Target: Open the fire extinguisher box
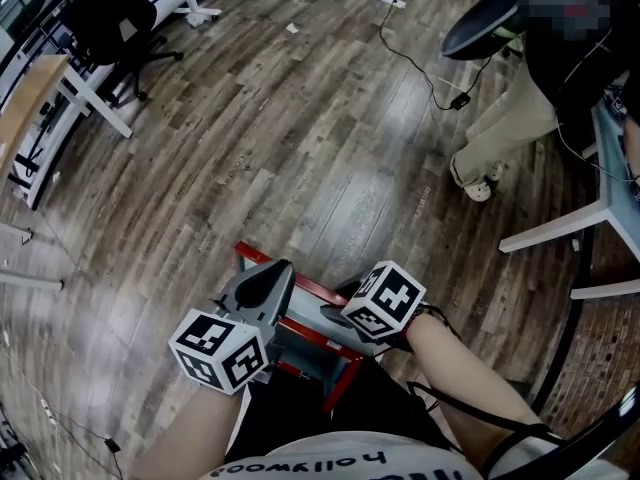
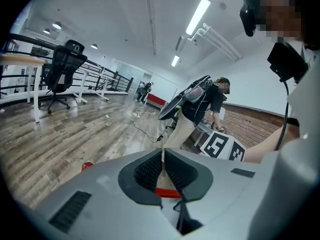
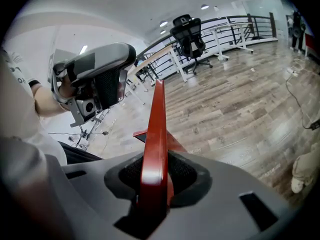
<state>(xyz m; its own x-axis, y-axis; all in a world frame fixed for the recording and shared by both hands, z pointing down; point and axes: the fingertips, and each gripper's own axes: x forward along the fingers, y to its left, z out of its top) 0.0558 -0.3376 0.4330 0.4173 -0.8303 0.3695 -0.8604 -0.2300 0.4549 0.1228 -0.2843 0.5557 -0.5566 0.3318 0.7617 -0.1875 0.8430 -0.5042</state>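
Closest to us in the head view is our own white shirt hem (image 1: 340,460). Next come two marker cubes, the left cube (image 1: 218,350) and the right cube (image 1: 385,298), one per tool. Under them, on the wooden floor (image 1: 300,118) just in front of our knees, sits the one red fire extinguisher box (image 1: 312,290). The left gripper (image 1: 278,268) and the right gripper (image 1: 332,315) are both over it. One other person (image 1: 510,118) is well apart at the upper right.

In the left gripper view the jaws are drawn nearly together, with only a slit between the pads and nothing clearly pinched (a sliver of red shows at their root, which we cannot place).

In the right gripper view the jaws are clamped narrow on the edge of one red door panel (image 3: 156,119), which rises upright between the pads.

We judge the opening is under way. We should hold that pinch firm and swing the panel along its hinge arc rather than tugging straight. The left tool can steady the frame so the box does not slide.
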